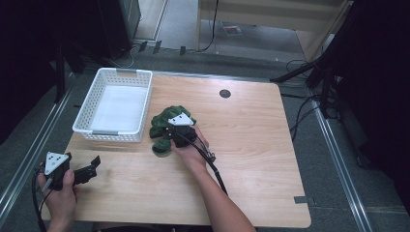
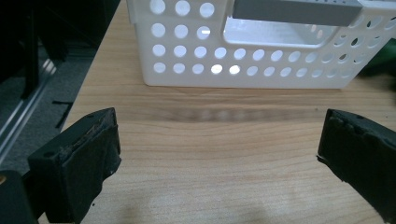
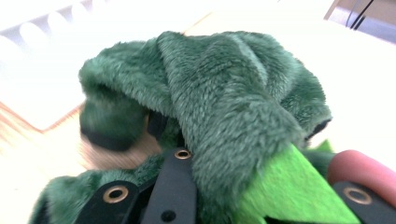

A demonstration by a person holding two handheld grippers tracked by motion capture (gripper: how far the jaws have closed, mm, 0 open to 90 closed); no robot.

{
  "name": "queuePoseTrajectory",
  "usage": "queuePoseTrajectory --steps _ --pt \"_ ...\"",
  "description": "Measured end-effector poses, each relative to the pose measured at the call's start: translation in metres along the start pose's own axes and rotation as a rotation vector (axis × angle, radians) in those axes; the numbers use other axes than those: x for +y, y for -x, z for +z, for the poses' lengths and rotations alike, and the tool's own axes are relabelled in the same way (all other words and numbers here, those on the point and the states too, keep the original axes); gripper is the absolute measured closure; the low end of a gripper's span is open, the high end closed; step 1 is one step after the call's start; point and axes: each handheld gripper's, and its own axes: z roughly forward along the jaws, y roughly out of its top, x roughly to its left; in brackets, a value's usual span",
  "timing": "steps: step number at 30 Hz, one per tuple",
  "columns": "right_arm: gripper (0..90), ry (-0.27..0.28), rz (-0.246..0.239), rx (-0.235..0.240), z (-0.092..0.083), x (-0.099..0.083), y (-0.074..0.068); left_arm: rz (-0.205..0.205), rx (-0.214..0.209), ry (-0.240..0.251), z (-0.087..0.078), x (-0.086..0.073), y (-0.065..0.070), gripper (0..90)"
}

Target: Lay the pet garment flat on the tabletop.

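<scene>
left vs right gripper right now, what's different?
The left gripper stands open, jaws wide apart over bare table; the right gripper is shut on the green plush toy.
The left gripper sits at the table's near left corner, short of the white basket; the right gripper is mid-table, just right of the basket.
Shared: each is held in a hand, carries a grey three-cornered plate and trails a cable.

Right gripper clamps plush toy
</scene>
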Motion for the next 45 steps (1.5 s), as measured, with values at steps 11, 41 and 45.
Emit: queuePoseTrajectory --steps 11,41,45 --pt "85.8 0.14 0.055 -0.003 -0.098 0.022 0.03 0.104 -0.075 0.083 -0.02 0.025 0.051 0.0" --pt "42.7 0.193 0.137 0.119 -0.171 -0.034 0.046 0.272 -0.449 0.003 0.019 0.028 0.186 0.0" --pt "44.0 0.153 0.13 0.086 -0.16 -0.043 0.047 0.273 -0.478 -0.035 0.025 0.025 0.192 0.0"
